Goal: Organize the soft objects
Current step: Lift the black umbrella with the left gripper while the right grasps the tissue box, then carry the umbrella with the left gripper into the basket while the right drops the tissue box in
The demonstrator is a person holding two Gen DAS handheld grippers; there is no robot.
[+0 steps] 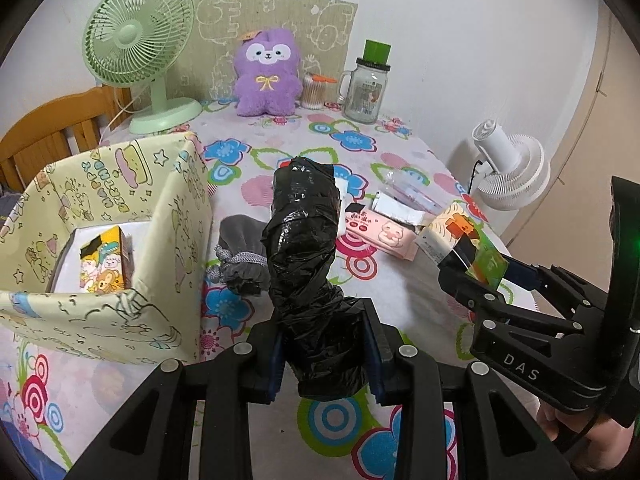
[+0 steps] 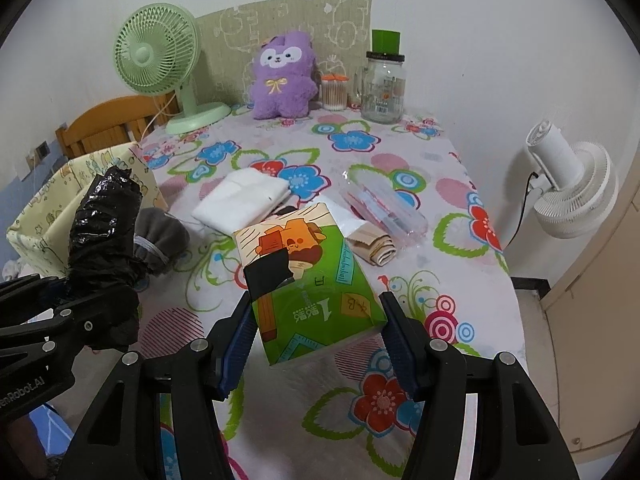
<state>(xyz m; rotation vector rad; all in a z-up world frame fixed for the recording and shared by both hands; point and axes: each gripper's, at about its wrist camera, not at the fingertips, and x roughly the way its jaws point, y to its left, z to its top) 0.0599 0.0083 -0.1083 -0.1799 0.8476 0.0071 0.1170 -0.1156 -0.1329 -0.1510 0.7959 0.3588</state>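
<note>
My left gripper (image 1: 326, 356) is shut on the lower end of a roll of black plastic bags (image 1: 304, 240), which stands up off the table beside the yellow cartoon box (image 1: 176, 216). One tissue pack (image 1: 106, 260) lies inside that box. In the right wrist view my right gripper (image 2: 316, 340) is shut on a green tissue pack (image 2: 308, 280), held above the flowered tablecloth (image 2: 400, 152). On the cloth lie a grey drawstring pouch (image 1: 240, 252), a pink tissue pack (image 1: 380, 232), a white folded cloth (image 2: 244, 200) and a beige folded item (image 2: 376, 248).
At the back stand a green fan (image 1: 136, 48), a purple plush (image 1: 266, 72), a cotton swab tub (image 1: 314, 92) and a glass jar (image 1: 366, 88). A clear plastic packet (image 2: 384, 208) lies mid-table. A white fan (image 2: 572, 192) stands off the right edge, a wooden chair (image 1: 52, 128) at left.
</note>
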